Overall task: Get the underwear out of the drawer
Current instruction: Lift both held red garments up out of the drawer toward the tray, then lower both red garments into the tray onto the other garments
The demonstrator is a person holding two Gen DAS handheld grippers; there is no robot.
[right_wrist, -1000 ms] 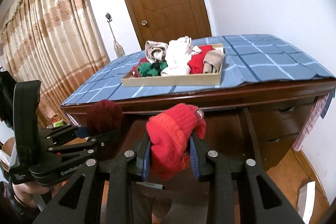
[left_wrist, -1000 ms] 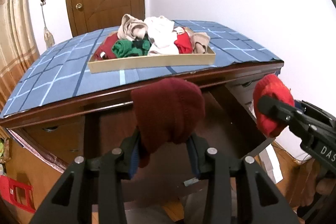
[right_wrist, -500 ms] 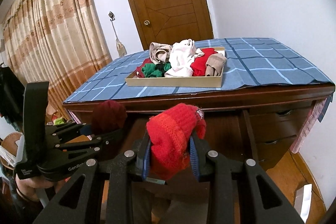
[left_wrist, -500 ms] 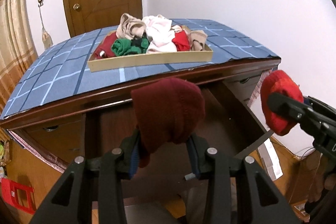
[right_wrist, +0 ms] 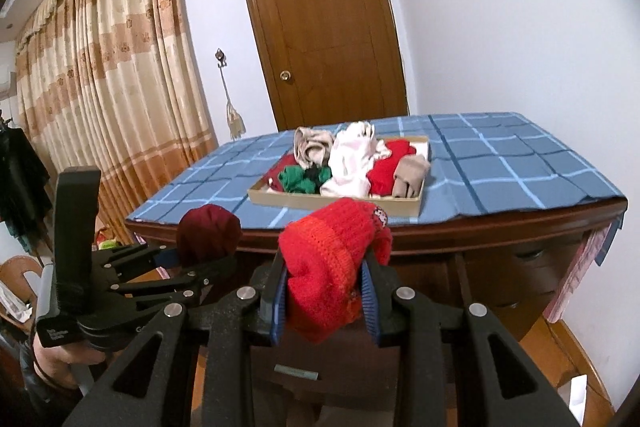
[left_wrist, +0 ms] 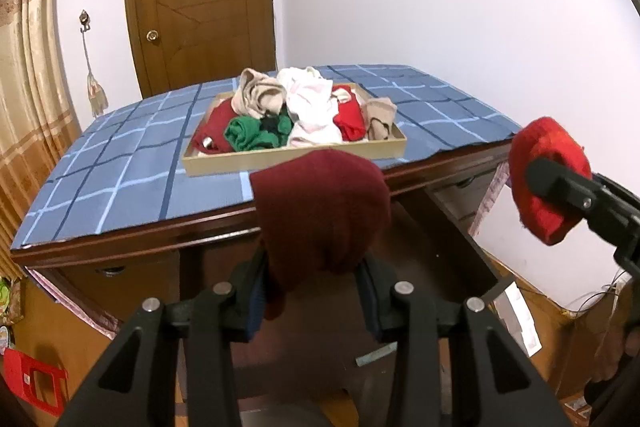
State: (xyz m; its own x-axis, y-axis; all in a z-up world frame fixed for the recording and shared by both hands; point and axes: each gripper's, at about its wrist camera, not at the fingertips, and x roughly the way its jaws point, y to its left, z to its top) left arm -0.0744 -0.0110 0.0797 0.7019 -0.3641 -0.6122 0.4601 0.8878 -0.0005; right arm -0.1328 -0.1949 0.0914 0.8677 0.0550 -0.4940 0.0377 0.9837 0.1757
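My left gripper [left_wrist: 312, 291] is shut on a dark red rolled garment [left_wrist: 320, 211], held above the open drawer [left_wrist: 436, 255] of a wooden desk. My right gripper [right_wrist: 324, 291] is shut on a bright red knitted garment [right_wrist: 332, 259]. In the left wrist view the right gripper [left_wrist: 536, 183] and its bright red garment [left_wrist: 548, 155] hang at the right. In the right wrist view the left gripper [right_wrist: 180, 259] with the dark red garment [right_wrist: 208, 235] sits at the left. The drawer's inside is mostly hidden behind the garments.
A shallow wooden tray [left_wrist: 296, 157] piled with several rolled garments rests on the blue checked cloth [left_wrist: 120, 163] covering the desk top. Behind stand a brown door [right_wrist: 320, 27] and a curtain [right_wrist: 100, 75]. A red stool [left_wrist: 32, 383] is on the floor at lower left.
Both grippers have risen with their garments, so the desk top and tray sit lower in both views. The grips have not changed.
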